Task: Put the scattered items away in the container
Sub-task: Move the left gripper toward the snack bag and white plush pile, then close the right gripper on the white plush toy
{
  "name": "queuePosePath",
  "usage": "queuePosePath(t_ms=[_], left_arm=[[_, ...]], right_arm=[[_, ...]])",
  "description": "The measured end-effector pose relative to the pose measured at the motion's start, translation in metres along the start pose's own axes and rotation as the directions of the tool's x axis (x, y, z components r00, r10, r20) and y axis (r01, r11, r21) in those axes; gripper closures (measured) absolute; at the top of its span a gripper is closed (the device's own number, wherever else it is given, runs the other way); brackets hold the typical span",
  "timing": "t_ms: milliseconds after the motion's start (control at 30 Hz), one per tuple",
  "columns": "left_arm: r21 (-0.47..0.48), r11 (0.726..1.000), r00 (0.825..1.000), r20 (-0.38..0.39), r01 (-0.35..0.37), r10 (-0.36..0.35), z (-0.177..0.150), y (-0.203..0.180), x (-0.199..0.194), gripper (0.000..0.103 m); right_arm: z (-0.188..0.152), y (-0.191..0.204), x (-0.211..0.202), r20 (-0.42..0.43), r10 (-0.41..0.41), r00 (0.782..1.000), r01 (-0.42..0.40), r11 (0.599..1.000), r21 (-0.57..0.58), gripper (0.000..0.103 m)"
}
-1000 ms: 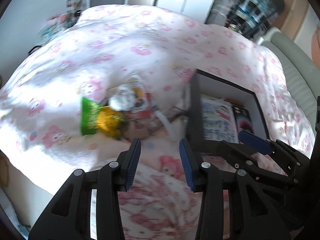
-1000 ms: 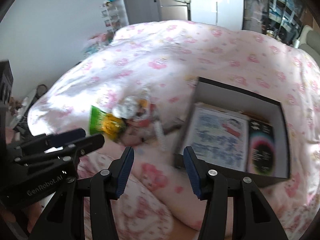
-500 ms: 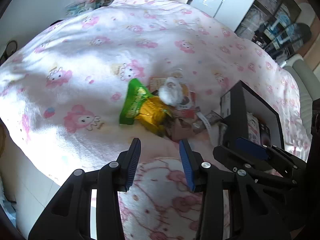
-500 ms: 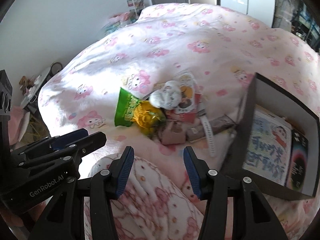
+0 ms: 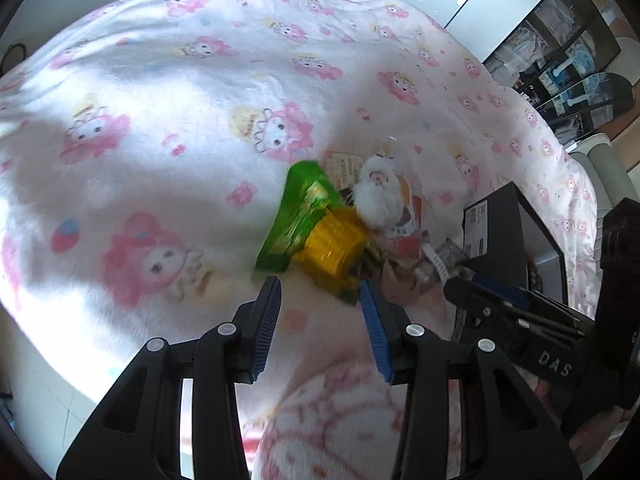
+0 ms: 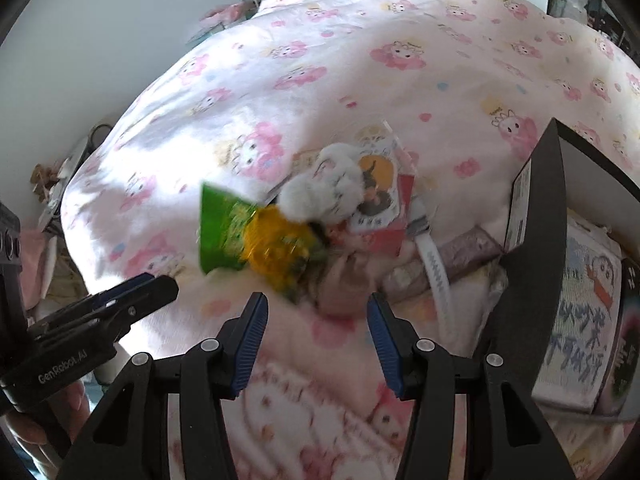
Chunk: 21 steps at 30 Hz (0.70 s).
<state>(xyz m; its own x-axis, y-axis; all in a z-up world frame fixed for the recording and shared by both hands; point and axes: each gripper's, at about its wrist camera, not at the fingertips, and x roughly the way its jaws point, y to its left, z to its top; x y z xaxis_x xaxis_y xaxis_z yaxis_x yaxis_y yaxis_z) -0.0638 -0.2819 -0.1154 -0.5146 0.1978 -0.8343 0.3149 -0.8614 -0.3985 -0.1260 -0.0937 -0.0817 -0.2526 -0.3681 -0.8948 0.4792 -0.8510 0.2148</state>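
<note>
The left tongs (image 5: 320, 292) point steeply downward, their two black fingers with blue ribbed pads (image 5: 267, 330) standing apart with nothing between them. The right tongs (image 6: 316, 312) tilt down just as steeply, jaws parted a little wider and likewise empty. The two tools sit side by side: the right tongs' fingers reach into the left camera's view from the right edge, and the left tongs' fingers enter the right camera's view from the left edge.

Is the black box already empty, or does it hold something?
Not empty. The black box is open-topped, and the right wrist view shows a cartoon-printed book and a dark packet lying inside.
</note>
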Motion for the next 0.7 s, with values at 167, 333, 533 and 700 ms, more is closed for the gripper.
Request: queuePosePath(t_ms=[167, 333, 533, 700], left_arm=[[-0.005, 0.996, 0.996, -0.026, 0.088, -0.088, 0.031, -0.006, 0.029, 0.062], [-0.009, 0.993, 0.991, -0.051, 0.120, -0.120, 0.059, -0.014, 0.063, 0.063], [-0.009, 0.990, 0.984, -0.107, 0.141, -0.141, 0.076, -0.016, 0.102, 0.063], [-0.016, 0.988, 0.978, -0.139, 0.156, -0.157, 0.077, -0.018, 0.120, 0.063]], right_arm=[[0.029, -0.016, 0.021, 0.015, -0.032, 0.999, 0.031, 0.998, 0.050, 0.056], [0.046, -0.024, 0.054, -0.025, -0.057, 0.998, 0.059, 0.997, 0.055, 0.056], [0.052, -0.030, 0.090, -0.083, -0.026, 0.996, 0.033, 0.997, 0.076, 0.055], [0.057, -0.033, 0.106, -0.097, 0.003, 0.995, 0.005, 0.996, 0.088, 0.055]])
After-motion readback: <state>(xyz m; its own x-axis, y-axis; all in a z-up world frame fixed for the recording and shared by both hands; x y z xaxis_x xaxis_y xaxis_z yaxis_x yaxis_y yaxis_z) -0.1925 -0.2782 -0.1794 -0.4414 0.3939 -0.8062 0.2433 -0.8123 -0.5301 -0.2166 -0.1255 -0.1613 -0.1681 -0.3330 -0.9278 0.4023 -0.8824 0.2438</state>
